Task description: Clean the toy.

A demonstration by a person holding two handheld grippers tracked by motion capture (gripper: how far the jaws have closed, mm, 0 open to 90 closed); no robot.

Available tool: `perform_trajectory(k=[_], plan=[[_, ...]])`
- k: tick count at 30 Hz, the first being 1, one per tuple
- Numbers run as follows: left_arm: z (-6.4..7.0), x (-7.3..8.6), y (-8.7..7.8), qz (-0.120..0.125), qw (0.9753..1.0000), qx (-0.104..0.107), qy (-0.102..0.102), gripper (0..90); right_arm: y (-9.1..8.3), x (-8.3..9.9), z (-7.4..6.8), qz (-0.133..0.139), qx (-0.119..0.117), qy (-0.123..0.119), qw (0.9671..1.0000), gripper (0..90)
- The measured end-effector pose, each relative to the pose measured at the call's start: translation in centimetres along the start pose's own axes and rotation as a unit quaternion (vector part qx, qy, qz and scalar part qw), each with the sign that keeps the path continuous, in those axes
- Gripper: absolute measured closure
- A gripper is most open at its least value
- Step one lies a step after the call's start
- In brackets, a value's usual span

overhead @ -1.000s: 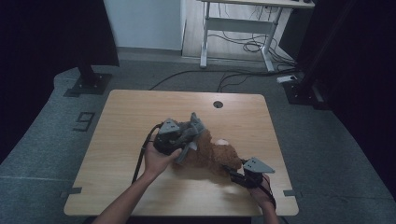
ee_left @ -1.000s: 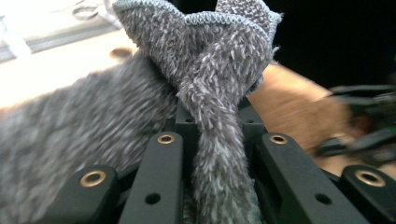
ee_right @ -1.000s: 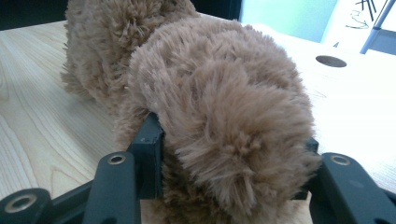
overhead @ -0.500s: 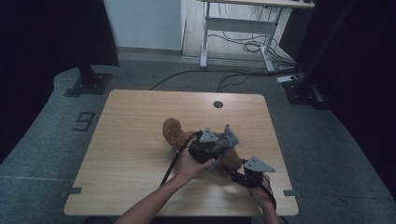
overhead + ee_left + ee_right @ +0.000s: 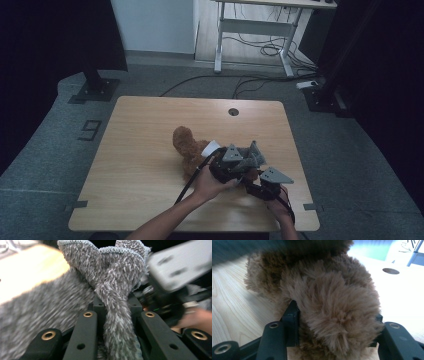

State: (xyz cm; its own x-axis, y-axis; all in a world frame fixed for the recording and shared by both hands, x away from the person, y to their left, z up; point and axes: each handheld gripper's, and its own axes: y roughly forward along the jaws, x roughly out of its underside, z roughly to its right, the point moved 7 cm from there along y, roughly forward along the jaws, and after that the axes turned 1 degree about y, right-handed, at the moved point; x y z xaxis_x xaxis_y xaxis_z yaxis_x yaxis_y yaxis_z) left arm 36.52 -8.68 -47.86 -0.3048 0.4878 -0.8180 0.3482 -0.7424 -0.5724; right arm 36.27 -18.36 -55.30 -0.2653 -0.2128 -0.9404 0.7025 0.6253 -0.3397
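You pin the brown plush toy [image 5: 189, 148] on the wooden surface [image 5: 135, 165] with your right tool [image 5: 334, 322] clamped on a furry limb, apparently steadying it while your left tool [image 5: 116, 315], clamped on a grey towel [image 5: 112, 272], wipes it.

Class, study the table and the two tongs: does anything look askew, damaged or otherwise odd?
Nothing looks damaged or spilled. The brown plush toy lies on the wooden table; the right tongs clamp one furry part. The left tongs pinch a grey cloth, bunched and twisted where gripped, which is the one untidy thing.
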Motion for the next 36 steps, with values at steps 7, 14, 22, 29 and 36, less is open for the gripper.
perform_trajectory(k=[7,14,22,29,36], plan=[[-3.4,1.3,-1.5,0.019,0.9987,-0.037,-0.028,75.9,-0.1,0.1,-0.1,-0.002,-0.005,-0.007,1.0000,45.9],[-7.3,2.3,-5.4,0.048,0.9942,-0.066,-0.070,76.1,-0.1,0.2,-0.1,0.000,-0.004,-0.007,1.0000,45.8],[-11.4,5.4,-8.2,0.041,0.9879,-0.095,-0.115,76.2,-0.2,0.3,0.0,0.001,-0.006,-0.003,1.0000,45.7],[-13.5,7.8,-9.9,0.040,0.9831,-0.107,-0.144,76.2,-0.2,0.3,-0.1,0.003,-0.007,-0.007,0.9999,45.1],[-14.2,9.1,-10.4,0.035,0.9807,-0.116,-0.153,76.2,-0.2,0.2,-0.3,0.005,-0.004,-0.011,0.9999,37.0]])
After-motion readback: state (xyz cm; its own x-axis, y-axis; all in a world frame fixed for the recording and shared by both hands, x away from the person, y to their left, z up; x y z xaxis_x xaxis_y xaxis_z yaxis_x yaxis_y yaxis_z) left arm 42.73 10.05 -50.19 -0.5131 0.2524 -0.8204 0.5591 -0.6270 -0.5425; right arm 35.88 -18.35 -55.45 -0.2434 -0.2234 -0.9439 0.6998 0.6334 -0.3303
